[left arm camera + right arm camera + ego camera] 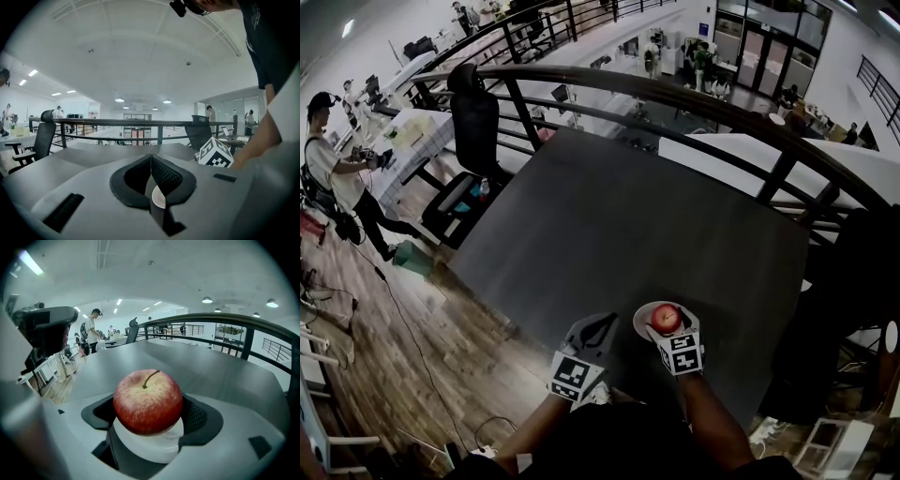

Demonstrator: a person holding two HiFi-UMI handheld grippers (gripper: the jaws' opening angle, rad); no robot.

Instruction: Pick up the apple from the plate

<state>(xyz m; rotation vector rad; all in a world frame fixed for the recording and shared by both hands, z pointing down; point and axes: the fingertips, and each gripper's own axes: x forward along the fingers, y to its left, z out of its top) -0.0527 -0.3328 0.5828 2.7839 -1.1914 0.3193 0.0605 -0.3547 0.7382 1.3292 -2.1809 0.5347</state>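
Observation:
A red apple with a stem sits on a small white plate near the front edge of the dark table. In the right gripper view the apple fills the gap between the black pads, with the plate just under it. My right gripper is shut on the apple, one pad against each side. My left gripper hovers just left of the plate, shut and empty. In the left gripper view its jaws meet at the middle, and a sliver of the plate shows below them.
A dark railing runs along the table's far side. A black office chair stands at the far left corner. A person stands on the wooden floor to the left. Cables lie on the floor beside the table's left edge.

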